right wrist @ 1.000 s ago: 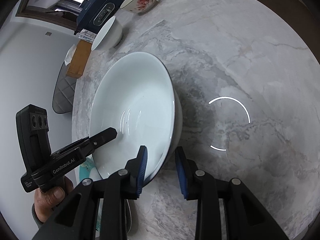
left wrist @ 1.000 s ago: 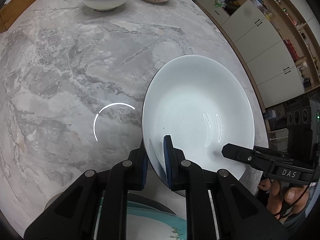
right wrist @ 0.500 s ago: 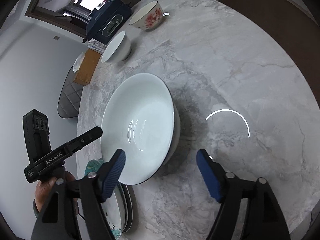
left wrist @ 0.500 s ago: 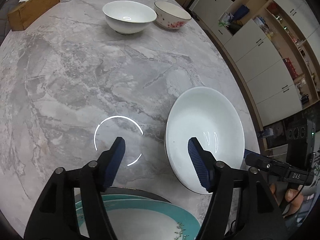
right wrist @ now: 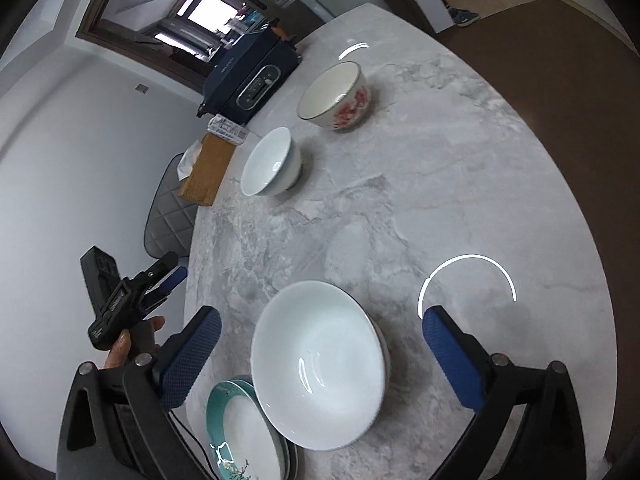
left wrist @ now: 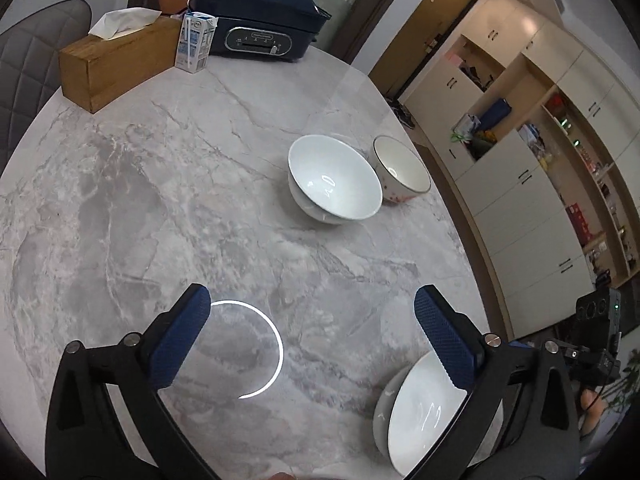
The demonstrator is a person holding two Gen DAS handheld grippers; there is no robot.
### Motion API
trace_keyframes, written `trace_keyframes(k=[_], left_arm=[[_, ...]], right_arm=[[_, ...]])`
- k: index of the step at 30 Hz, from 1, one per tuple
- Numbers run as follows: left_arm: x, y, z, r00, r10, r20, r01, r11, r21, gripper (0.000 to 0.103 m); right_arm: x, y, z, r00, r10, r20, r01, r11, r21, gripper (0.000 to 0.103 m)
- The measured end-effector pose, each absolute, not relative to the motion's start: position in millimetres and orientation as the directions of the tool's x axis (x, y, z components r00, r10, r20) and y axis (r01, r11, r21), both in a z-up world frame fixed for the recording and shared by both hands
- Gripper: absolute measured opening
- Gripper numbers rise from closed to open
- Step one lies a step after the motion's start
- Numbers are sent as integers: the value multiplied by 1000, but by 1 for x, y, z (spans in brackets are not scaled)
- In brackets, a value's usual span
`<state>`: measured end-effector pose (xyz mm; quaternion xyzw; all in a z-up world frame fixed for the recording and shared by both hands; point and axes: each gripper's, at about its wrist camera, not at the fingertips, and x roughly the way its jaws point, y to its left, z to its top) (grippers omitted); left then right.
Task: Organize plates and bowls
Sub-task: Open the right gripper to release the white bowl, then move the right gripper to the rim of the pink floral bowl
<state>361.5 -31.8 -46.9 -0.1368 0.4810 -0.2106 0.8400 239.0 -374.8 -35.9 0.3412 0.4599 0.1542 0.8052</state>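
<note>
Both the left gripper (left wrist: 306, 336) and right gripper (right wrist: 322, 354) are opening their jaws, empty, above the wide white ceramic bowl (right wrist: 318, 364) on the grey marble table (right wrist: 440, 184).

"BUICK" stands on the dark blue cooker (left wrist: 260, 20).

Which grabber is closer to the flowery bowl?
Neither is close; which is nearer I cannot tell. The flowery bowl sits far across the table from the right gripper and left gripper.

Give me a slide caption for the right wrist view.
Opening right gripper above a large white ceramic bowl on the grey marble table, beside stacked teal-rimmed plates.
</note>
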Motion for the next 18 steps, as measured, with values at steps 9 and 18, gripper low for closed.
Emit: trace_keyframes(k=[9,18], left_arm=[[439,-85,-42,448,-476,-757,261,879,-399,103],[524,-176,-47,416,-444,-794,306,890,-338,102]], right_arm=[[344,-384,-17,582,516,-628,53,747,663,103],[424,-398,-48,566,511,-647,118,727,677,93]])
